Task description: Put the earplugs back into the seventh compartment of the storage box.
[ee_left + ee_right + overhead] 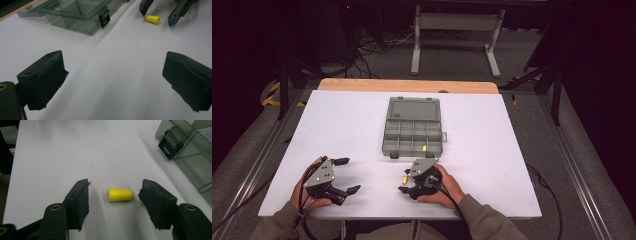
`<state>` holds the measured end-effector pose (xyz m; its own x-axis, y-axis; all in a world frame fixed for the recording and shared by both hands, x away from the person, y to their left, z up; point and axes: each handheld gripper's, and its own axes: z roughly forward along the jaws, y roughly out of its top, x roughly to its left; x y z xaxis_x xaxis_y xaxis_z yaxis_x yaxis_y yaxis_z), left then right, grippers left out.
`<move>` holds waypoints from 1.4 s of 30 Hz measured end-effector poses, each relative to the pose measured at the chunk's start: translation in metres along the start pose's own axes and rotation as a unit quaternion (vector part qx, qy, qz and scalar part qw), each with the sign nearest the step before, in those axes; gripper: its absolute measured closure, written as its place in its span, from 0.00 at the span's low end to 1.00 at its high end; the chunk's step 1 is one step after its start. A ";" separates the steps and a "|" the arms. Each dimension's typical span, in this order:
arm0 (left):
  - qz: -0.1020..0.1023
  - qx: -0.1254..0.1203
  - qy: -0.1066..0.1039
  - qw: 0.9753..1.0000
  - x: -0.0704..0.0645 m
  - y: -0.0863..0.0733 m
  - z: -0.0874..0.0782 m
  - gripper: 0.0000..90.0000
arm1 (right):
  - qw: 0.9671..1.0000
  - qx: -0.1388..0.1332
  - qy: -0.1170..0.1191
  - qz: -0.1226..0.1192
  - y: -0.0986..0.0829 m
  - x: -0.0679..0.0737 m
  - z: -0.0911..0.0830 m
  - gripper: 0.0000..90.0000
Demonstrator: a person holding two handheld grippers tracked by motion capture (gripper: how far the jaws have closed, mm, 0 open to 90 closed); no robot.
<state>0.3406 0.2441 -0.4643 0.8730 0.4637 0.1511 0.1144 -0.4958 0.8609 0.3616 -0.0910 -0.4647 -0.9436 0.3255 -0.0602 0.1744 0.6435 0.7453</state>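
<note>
Small yellow foam earplug lies on its side on the white worktop nr the front edge, between the right gripper jaws, which stand apart w/ gaps either side. Clear grey plastic compartment box, lid open, sits just beyond, mid-worktop. Left gripper, jaws wide apart & empty, rests nr the front-left corner.

Plenty of bare table on my left side, nothing blocking there. Far centre: open organizer box, its near latch sticking out toward me. Yellow earplug lies between right gripper jaws, gaps both sides.
</note>
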 end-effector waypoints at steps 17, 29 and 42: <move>0.001 0.002 -0.001 1.000 0.000 0.000 0.000 0.06 | 1.000 0.001 0.023 0.002 0.001 -0.003 0.000 0.74; 0.002 0.003 -0.002 1.000 0.000 0.000 0.001 0.06 | 1.000 -0.012 0.011 -0.027 0.004 0.001 -0.009 0.78; 0.000 0.002 -0.001 1.000 0.000 0.000 0.000 0.06 | 0.999 -0.035 -0.006 -0.040 0.010 0.003 -0.024 0.78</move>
<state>0.3407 0.2442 -0.4647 0.8743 0.4620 0.1488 0.1171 -0.4983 0.8591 0.3533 -0.1001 -0.4415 -0.9504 0.2829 -0.1289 0.0780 0.6182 0.7821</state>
